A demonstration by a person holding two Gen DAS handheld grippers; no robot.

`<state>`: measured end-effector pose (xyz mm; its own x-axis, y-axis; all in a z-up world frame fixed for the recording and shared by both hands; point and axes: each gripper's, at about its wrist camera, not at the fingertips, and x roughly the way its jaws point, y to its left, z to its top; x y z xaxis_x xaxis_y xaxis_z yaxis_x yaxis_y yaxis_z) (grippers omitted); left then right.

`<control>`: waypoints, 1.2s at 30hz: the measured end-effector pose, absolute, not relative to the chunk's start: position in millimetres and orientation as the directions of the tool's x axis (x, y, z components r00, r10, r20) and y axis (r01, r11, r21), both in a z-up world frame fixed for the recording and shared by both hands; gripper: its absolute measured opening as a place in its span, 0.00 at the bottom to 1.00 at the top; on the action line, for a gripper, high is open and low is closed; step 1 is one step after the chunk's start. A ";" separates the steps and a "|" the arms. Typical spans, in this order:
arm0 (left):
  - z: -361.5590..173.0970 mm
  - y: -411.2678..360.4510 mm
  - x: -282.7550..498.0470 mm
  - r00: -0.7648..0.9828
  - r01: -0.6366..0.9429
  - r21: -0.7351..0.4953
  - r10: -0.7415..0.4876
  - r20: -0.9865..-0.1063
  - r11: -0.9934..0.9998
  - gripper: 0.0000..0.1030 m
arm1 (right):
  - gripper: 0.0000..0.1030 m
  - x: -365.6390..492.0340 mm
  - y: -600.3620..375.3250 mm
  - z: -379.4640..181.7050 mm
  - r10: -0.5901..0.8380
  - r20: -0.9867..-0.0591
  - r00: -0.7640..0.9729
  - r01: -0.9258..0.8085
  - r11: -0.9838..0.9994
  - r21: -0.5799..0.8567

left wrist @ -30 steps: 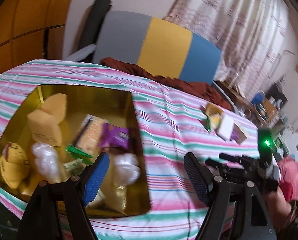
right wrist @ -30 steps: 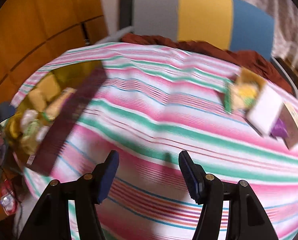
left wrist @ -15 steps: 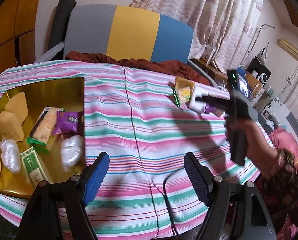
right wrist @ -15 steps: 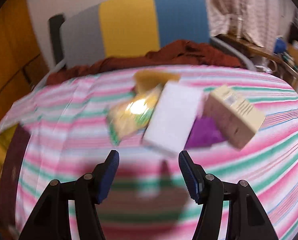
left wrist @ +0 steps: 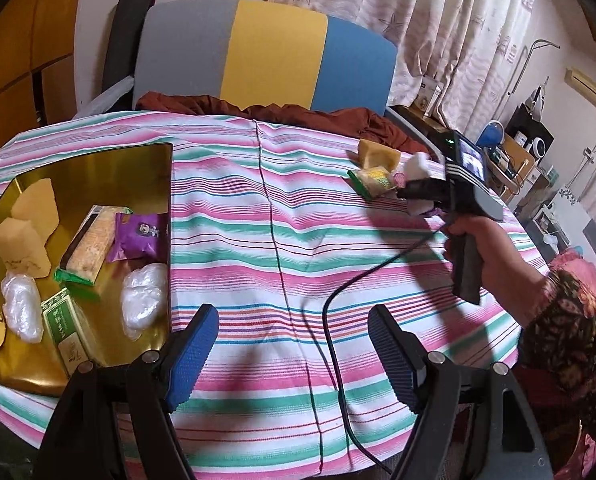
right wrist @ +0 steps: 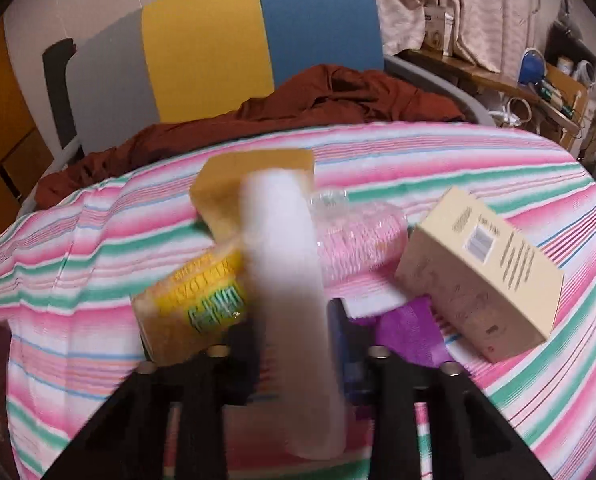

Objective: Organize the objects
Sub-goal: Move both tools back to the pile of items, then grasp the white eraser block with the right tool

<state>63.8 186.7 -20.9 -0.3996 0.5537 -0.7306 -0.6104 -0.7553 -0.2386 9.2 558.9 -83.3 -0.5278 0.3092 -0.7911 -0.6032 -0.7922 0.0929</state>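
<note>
White block [right wrist: 286,280] clamped between right gripper [right wrist: 294,356] jaws; flat, pale, blurred, standing on edge, tilted slightly. Sits at far right of striped cloth [left wrist: 266,208], amid a small pile. Left of jaws, touching block: yellow-green packet [right wrist: 194,300]. Beyond jaws: tan sponge [right wrist: 234,184] and clear pink-filled wrapper [right wrist: 358,240]. Right of jaws: beige box [right wrist: 482,276], purple pouch [right wrist: 410,332] under its near corner. Cloth edge just past pile, brown fabric [right wrist: 298,100] beyond it. Left gripper [left wrist: 294,352] jaws wide apart, nothing between; bare cloth ahead. Gold tray [left wrist: 110,164] left of those jaws, holding snacks. Versus half a second back: right jaws then parted short of pile, now closed on block; left view barely shifted.
</note>
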 end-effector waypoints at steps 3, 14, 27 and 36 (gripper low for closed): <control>-23.4 194.4 58.6 -0.386 -0.613 -0.244 0.555 -0.737 -0.751 0.76 | 0.18 25.9 560.0 -85.7 0.267 -0.804 -0.531 -0.587 -0.800 0.122; -28.2 237.2 46.8 -0.332 -0.632 -0.259 0.557 -0.761 -0.730 0.76 | 0.18 93.4 549.0 -86.4 0.063 -0.847 -0.528 -0.479 -0.845 0.236; -29.2 291.5 33.8 -0.324 -0.664 -0.211 0.531 -0.783 -0.717 0.76 | 0.65 140.0 579.0 -49.8 0.250 -0.815 -0.522 -0.609 -0.779 0.151; -32.2 343.3 9.5 -0.326 -0.708 -0.145 0.502 -0.801 -0.691 0.76 | 0.96 147.5 599.3 -48.6 0.157 -0.848 -0.507 -0.596 -0.774 0.214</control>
